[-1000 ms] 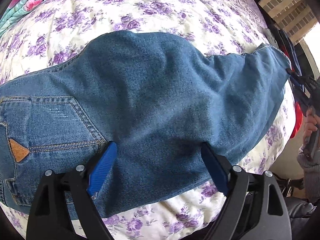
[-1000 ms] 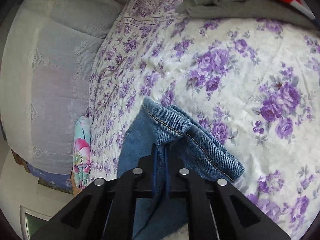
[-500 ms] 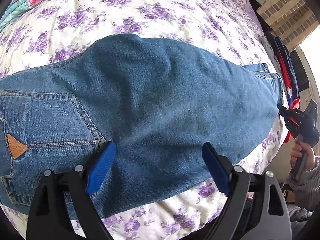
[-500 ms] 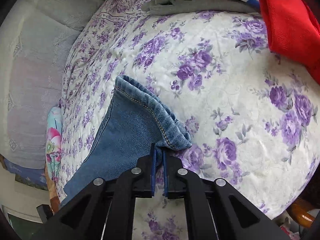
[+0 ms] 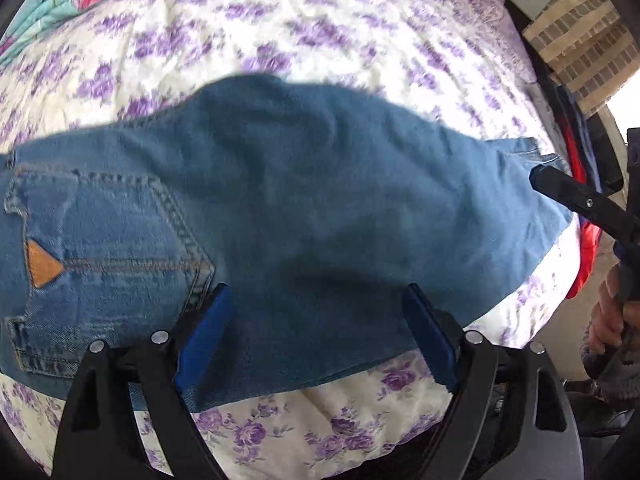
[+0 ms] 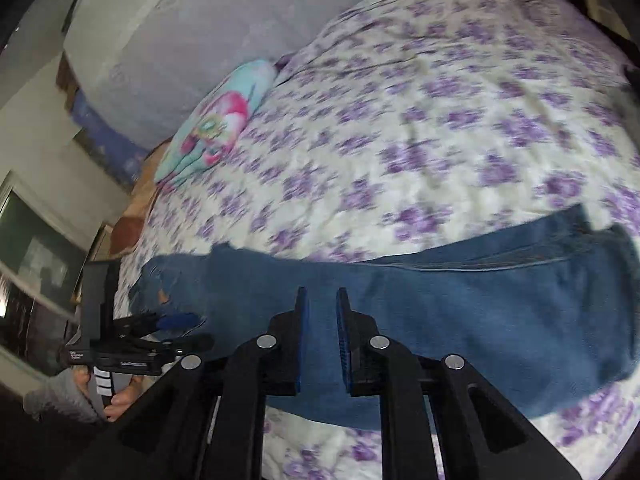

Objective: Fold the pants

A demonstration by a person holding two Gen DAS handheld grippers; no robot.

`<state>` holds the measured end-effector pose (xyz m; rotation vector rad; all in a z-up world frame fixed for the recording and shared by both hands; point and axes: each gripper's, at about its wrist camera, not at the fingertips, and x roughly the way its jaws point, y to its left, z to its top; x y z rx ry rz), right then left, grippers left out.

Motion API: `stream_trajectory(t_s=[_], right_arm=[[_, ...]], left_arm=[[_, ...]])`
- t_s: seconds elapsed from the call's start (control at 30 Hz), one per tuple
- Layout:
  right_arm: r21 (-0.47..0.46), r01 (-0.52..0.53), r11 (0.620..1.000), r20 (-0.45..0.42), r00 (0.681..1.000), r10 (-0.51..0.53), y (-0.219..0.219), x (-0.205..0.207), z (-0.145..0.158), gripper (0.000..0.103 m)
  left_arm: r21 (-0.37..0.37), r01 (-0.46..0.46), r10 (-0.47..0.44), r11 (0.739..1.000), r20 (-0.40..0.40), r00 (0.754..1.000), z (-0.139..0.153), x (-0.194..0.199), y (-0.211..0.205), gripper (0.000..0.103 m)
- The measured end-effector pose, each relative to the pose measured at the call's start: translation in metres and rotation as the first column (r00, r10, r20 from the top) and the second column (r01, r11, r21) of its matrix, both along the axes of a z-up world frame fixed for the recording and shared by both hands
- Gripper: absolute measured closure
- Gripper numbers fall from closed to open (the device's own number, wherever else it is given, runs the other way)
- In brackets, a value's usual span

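Left tool (image 5: pixel 316 336) spread wide and empty over the near edge of the jeans (image 5: pixel 304 208), right tool (image 6: pixel 320 344) slightly parted and holding nothing above the leg, denim flat across the floral bed (image 5: pixel 360 32); heavy, limp, best pinched at hem or waistband.

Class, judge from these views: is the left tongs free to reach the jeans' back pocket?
Probably yes. The left tongs hang open right over the jeans, the back pocket lies just beside them, and nothing covers it.

My matt blue denim pants (image 5: pixel 304 208) are lying on soft quilted cotton bedspread (image 5: pixel 320 40); my left gripper (image 5: pixel 316 336) is showing ribbed plastic pads.
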<state>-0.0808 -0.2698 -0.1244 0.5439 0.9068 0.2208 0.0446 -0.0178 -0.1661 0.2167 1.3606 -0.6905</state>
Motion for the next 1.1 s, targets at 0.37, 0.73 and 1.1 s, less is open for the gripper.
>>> stream_trajectory(t_s=[0.37, 0.73, 1.1], right_arm=[[0.019, -0.195, 0.981, -0.151, 0.969, 0.196, 0.033, 0.055, -0.046, 0.097], [0.211, -0.38, 0.9, -0.096, 0.909, 0.406, 0.068, 0.18, -0.028, 0.057], [0.188, -0.656, 0.731, -0.179, 0.709, 0.682, 0.118, 0.186, -0.027, 0.049]], left_arm=[[0.001, -0.056, 0.056, 0.998, 0.079, 0.995, 0.008, -0.008, 0.008, 0.023], [-0.007, -0.226, 0.225, 0.974, 0.114, 0.968, 0.012, -0.002, 0.043, 0.023], [0.006, -0.226, 0.223, 0.974, 0.141, 0.965, 0.007, -0.005, 0.044, 0.022]])
